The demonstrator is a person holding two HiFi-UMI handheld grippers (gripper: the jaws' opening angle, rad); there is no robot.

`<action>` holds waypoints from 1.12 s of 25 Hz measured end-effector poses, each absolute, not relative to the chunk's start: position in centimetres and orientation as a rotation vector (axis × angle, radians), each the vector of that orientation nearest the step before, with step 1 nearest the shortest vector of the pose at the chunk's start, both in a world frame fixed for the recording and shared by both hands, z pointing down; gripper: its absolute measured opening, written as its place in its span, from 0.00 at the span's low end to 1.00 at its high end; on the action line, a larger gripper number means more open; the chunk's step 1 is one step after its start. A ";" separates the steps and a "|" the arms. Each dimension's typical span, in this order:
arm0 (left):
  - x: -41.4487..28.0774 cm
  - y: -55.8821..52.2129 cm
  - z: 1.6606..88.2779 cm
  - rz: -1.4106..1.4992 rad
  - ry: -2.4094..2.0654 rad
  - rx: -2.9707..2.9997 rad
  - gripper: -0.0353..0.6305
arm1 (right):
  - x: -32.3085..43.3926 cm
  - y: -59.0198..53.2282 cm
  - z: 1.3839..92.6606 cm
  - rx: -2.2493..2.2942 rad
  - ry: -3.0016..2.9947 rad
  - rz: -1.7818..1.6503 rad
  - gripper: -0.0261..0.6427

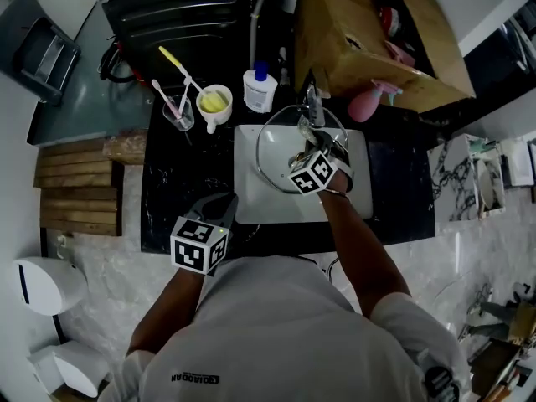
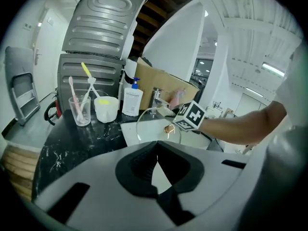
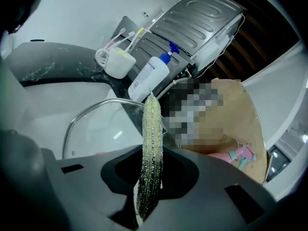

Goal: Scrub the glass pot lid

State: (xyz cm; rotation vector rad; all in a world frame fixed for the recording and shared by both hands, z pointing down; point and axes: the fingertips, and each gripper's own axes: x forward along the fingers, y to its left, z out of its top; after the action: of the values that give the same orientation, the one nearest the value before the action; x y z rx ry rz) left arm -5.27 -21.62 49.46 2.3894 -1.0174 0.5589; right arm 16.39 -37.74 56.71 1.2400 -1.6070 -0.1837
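**A:** In the sink, why is the glass pot lid tilted up?

**B:** Likely so the right hand-held gripper, clamped on the scrub pad, reaches its face. The left hand-held gripper, closed and empty, hangs back.

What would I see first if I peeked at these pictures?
First, the sparkly yellow-green scrubber pinched in the right gripper, right by the rim of the glass pot lid. The lid stands tilted up in the white sink. The left gripper hangs shut and empty over the black counter.
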 end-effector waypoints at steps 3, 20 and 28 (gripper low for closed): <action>-6.9 -21.3 49.6 0.547 -1.045 2.360 0.08 | 16.0 -38.9 56.7 1.314 -1.589 -0.178 0.15; -12.4 -21.8 49.7 0.512 -1.100 2.323 0.08 | 12.9 -41.4 58.2 1.437 -1.499 -0.103 0.19; -13.5 -22.0 49.8 0.508 -1.083 2.330 0.08 | 10.5 -42.0 58.1 1.391 -1.522 -0.110 0.19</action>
State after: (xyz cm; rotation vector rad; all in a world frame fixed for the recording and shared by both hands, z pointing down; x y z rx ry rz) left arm -13.52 -22.02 49.84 2.3300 -1.0831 0.5079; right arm 10.49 -42.03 58.11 1.3907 -1.5216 -0.1099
